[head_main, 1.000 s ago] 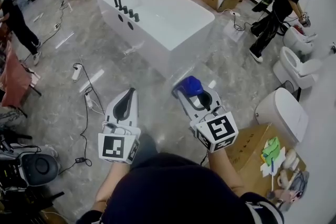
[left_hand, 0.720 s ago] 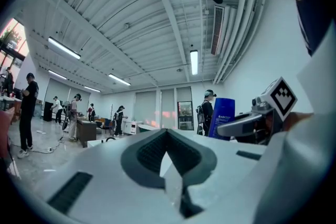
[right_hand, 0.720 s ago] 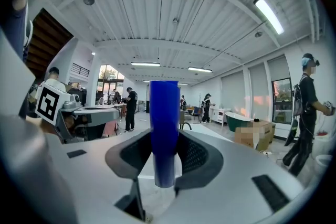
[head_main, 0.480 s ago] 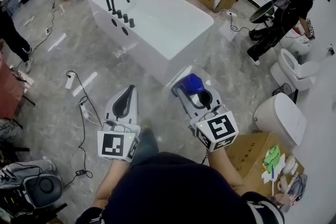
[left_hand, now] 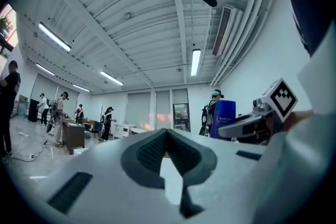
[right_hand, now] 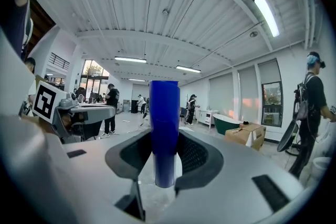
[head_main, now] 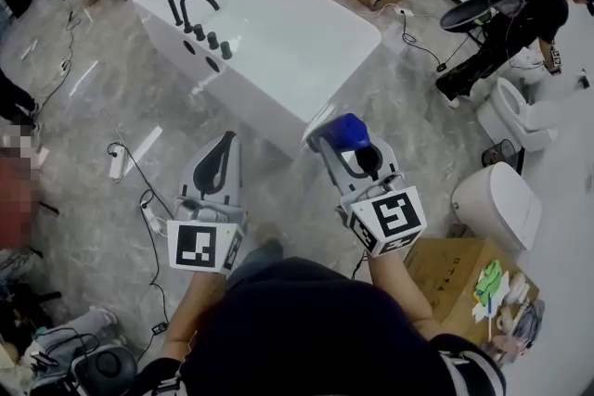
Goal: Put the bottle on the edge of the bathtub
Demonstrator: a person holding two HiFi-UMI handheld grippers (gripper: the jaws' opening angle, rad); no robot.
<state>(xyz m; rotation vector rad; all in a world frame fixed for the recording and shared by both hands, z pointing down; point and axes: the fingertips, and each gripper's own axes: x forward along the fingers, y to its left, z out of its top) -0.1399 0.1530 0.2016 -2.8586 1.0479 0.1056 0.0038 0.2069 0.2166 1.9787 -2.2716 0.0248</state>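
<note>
Right gripper [right_hand: 165, 152] clamps blue bottle [right_hand: 164, 123] upright, short of white bathtub [head_main: 232, 93]; left gripper [head_main: 225, 139] closed, empty; grasp done, placing on edge remains

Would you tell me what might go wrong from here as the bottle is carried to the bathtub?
The blue bottle stands tall in the right gripper, most of it above the fingers, so it may tip while carried. A power strip with its cable lies on the floor nearby, which is a trip hazard. The bathtub has an edge that looks narrow, so the bottle might slide off.
</note>
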